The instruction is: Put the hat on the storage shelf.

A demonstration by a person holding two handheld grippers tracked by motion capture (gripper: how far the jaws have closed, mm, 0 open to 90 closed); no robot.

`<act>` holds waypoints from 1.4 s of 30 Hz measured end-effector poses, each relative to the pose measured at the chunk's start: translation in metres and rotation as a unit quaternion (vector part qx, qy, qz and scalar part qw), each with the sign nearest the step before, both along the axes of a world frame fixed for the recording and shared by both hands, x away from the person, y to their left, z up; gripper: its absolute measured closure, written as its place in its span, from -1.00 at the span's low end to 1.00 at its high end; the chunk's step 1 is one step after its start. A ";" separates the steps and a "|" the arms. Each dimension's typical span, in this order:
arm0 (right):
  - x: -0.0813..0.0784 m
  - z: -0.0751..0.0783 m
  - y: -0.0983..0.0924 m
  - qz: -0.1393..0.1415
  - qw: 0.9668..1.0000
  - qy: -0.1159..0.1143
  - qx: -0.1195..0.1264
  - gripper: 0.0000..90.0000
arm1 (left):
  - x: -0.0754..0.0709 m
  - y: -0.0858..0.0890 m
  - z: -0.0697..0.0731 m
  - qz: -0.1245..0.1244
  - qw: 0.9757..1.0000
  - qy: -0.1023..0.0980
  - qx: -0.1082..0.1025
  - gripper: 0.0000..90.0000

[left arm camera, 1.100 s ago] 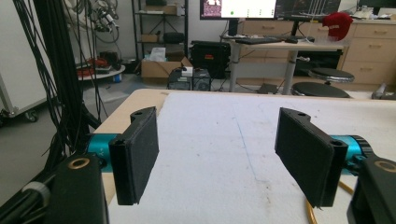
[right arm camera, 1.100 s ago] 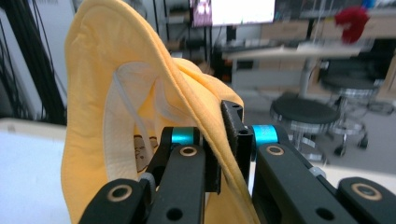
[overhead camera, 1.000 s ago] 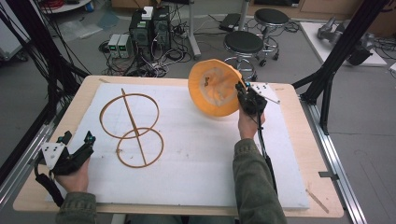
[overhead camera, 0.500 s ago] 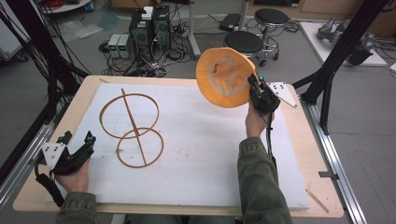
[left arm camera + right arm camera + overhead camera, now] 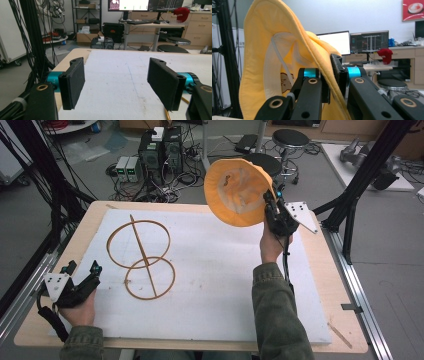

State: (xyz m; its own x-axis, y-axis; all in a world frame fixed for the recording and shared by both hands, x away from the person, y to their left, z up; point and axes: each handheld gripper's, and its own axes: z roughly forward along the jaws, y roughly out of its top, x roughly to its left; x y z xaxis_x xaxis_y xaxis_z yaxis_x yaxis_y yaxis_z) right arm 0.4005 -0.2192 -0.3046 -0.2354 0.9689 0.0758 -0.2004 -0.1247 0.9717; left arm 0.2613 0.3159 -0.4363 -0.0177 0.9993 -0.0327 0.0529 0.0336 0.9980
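Two grippers: seen over white table cover (image 5: 210,285), largest item, lower centre of the high view.
Hat (image 5: 239,191): yellow, lifted clear, upper centre; pinched by brim only.
Wooden hanger (image 5: 141,255): left of centre, well apart from hat.
Right gripper (image 5: 274,209): clamped on hat brim (image 5: 329,82).
Left gripper (image 5: 82,277): lower left, jaws spread, empty.
Risk: thin brim hold judged liable to slip, dropping floppy hat short of hanger.

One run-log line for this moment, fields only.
right gripper: shut on hat brim, held above table | left gripper: open, empty, near wooden rack
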 end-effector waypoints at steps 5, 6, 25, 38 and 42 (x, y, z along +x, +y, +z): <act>-0.001 0.010 0.014 0.003 1.000 -0.010 -0.012 0.93 | -0.001 0.001 0.001 0.003 1.000 -0.002 0.001 -0.32; -0.002 0.012 0.017 0.003 1.000 -0.013 -0.014 0.93 | -0.001 0.001 0.001 0.003 1.000 -0.002 0.001 -0.32; -0.008 0.036 0.096 0.048 0.995 -0.030 -0.083 0.92 | -0.002 0.003 0.001 0.004 1.000 -0.004 -0.002 -0.32; -0.014 0.033 0.149 0.091 0.991 -0.026 -0.096 0.92 | -0.002 0.003 0.001 0.005 1.000 -0.009 -0.003 -0.32; -0.020 0.036 0.159 0.104 0.988 -0.035 -0.105 0.92 | -0.003 0.003 0.002 0.006 1.000 -0.011 -0.001 -0.32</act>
State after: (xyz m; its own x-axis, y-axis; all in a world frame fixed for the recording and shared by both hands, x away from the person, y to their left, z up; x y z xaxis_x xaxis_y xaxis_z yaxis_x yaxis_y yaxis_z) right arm 0.3806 -0.0607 -0.2689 -0.4294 0.8913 -0.1456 -0.2590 0.0329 0.9653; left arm 0.2585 0.3187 -0.4347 -0.0296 0.9990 -0.0342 0.0309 0.0351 0.9989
